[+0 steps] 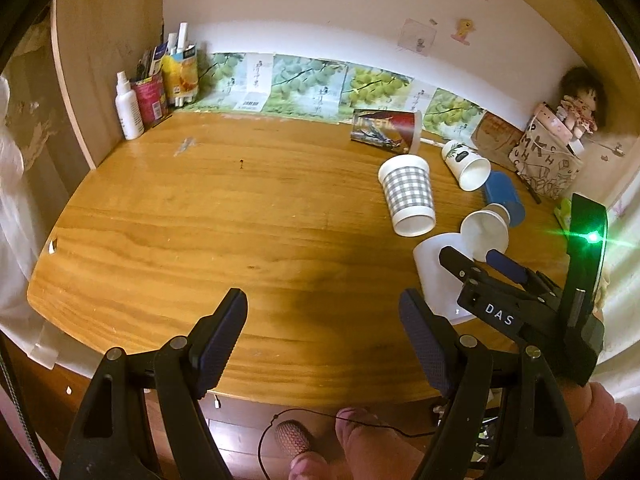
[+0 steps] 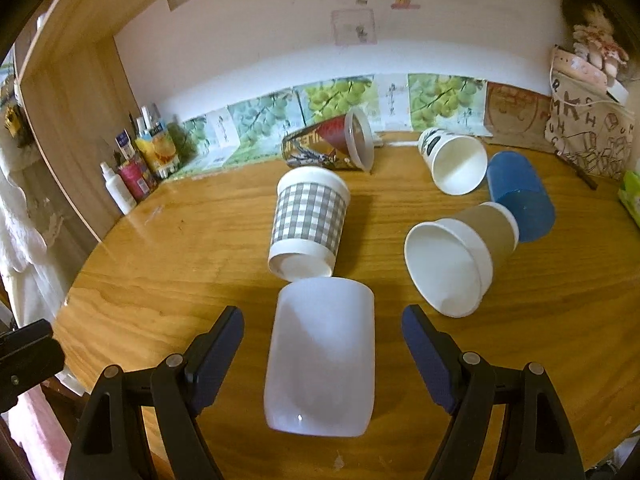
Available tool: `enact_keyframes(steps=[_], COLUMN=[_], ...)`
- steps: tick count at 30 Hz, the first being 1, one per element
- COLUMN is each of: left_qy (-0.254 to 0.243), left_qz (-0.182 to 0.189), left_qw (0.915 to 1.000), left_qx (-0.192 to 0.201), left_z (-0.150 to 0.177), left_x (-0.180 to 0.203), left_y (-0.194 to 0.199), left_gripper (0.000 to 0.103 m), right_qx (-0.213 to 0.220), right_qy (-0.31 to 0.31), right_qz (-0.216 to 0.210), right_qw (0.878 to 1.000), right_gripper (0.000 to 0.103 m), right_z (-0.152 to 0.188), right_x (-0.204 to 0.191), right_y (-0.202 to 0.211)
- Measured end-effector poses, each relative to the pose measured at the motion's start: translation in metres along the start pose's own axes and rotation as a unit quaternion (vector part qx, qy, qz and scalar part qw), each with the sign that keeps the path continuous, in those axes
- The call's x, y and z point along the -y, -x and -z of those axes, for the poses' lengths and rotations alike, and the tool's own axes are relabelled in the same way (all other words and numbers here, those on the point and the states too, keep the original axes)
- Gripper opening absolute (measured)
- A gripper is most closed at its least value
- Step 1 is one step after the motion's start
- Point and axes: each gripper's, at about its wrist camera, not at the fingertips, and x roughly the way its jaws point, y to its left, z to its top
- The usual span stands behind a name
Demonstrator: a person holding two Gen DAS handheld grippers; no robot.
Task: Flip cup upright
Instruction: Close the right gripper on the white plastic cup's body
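Your wooden table carries six cups on their sides toward its right half. The white cup lies by the near edge, mouth facing you, between your right gripper fingers, whose jaws stand apart on either side without touching it. Just behind it lies the checked cup. Your left gripper hovers with jaws apart over the near edge.
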Motion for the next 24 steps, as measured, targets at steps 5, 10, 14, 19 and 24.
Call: enact_keyframes(steps=[5, 10, 14, 19, 24], left_qy=[0.003, 0.002, -0.002, -0.008, -0.007], left_qz=[-0.002, 0.000, 0.003, 0.004, 0.005], left_qw=[1.0000, 0.9999, 0.9998, 0.9997, 0.9996], left_qx=[-0.007, -0.016, -0.018, -0.023, -0.028], left_z=[0.001, 0.000, 0.000, -0.002, -0.003], left_x=[-0.004, -0.003, -0.001, 0.001, 0.000], left_y=[-0.004, -0.010, -0.012, -0.016, -0.019], left_gripper=[0.081, 0.081, 0.081, 0.081, 0.081], right_qx=[-0.021, -0.040, -0.050, -0.074, -0.086], right_qy=[0.007, 0.014, 0.018, 0.008, 0.000], right_qz=[0.009, 0.016, 0.021, 0.016, 0.015], right_qw=[1.000, 0.999, 0.998, 0.997, 0.996], right_gripper=[0.082, 0.082, 0.082, 0.082, 0.082], right_z=[-0.001, -0.001, -0.001, -0.002, -0.002], right_x=[-0.002, -0.003, -0.003, 0.001, 0.003], right_y=[-0.013, -0.023, -0.027, -0.035, -0.040])
